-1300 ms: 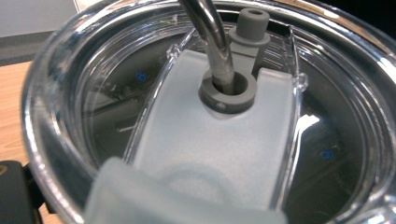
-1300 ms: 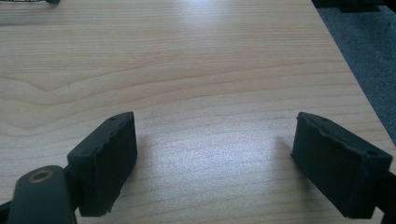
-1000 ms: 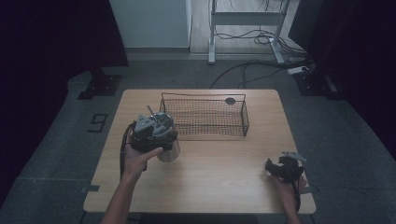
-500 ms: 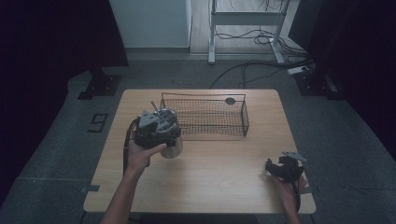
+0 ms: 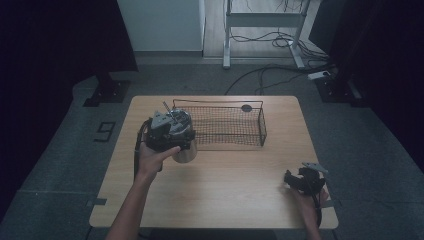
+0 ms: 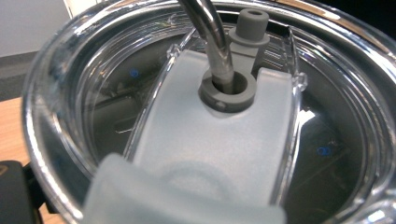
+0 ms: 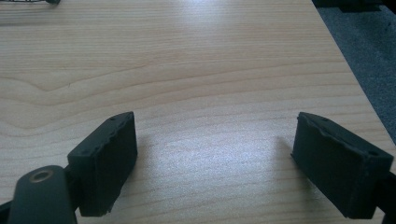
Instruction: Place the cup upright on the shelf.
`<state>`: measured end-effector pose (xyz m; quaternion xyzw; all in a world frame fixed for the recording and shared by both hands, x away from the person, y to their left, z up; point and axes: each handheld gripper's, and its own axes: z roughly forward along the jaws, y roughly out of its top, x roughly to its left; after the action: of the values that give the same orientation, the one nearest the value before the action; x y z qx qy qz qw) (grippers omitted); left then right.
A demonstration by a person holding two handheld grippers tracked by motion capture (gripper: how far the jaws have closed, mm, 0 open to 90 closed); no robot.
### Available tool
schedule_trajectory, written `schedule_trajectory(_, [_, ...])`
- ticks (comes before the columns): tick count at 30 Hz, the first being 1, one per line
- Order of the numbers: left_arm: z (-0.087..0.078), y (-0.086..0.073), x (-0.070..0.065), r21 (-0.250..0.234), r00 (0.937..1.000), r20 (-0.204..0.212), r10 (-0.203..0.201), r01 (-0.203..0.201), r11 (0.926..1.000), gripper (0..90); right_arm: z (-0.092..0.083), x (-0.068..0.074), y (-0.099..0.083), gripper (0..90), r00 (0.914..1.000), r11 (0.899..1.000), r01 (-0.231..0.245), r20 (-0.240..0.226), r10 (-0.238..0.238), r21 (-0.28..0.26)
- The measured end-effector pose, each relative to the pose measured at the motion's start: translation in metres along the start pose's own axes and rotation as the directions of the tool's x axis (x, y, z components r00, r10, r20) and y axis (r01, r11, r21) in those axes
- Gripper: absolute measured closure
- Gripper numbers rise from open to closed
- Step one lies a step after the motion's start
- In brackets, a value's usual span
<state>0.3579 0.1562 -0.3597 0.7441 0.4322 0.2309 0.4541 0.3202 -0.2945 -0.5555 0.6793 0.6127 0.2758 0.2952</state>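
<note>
A stainless steel tumbler (image 5: 184, 150) stood on the wooden tabletop (image 5: 225, 190) at about ten o'clock from its centre, just at the nine o'clock end of a black wire basket (image 5: 227, 125). From the high view the left gripper (image 5: 167, 131) sat directly over the tumbler's top, held by the person's left hand (image 5: 152, 157), and it hid most of the cup, leaving the shiny lower body showing beneath it. Whether its jaws were spread or closed, or had hold of anything, could not be told from either view.

The left gripper view looked straight down onto the tumbler's clear plastic lid (image 6: 93, 116). The lid had a raised transparent rim, a frosted white sliding flap (image 6: 210, 154) across its middle, and a grey rubber grommet (image 6: 229, 88) through which a bent metal straw (image 6: 210, 32) passed. A small grey stopper plug (image 6: 251, 25) stood just at twelve o'clock from the grommet. The cup's dark interior showed through the lid.

A small dark round object (image 5: 246, 108) lay at the basket's far rim, too small to identify.

The right gripper (image 7: 215, 158) rested low over the tabletop near the five o'clock corner, in the person's right hand (image 5: 309, 202), well apart from the tumbler. Its jaws stood wide apart with bare wood between them, gripping nothing.
</note>
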Motion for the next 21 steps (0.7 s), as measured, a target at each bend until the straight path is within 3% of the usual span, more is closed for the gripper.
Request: schedule_trajectory(21, [0.027,0.020,0.018,-0.002,0.9992,-0.035,-0.021,0.021,0.9998,3.7,0.000,0.000,0.000,13.6,1.0000,1.000,-0.003,0.002,0.003,-0.002])
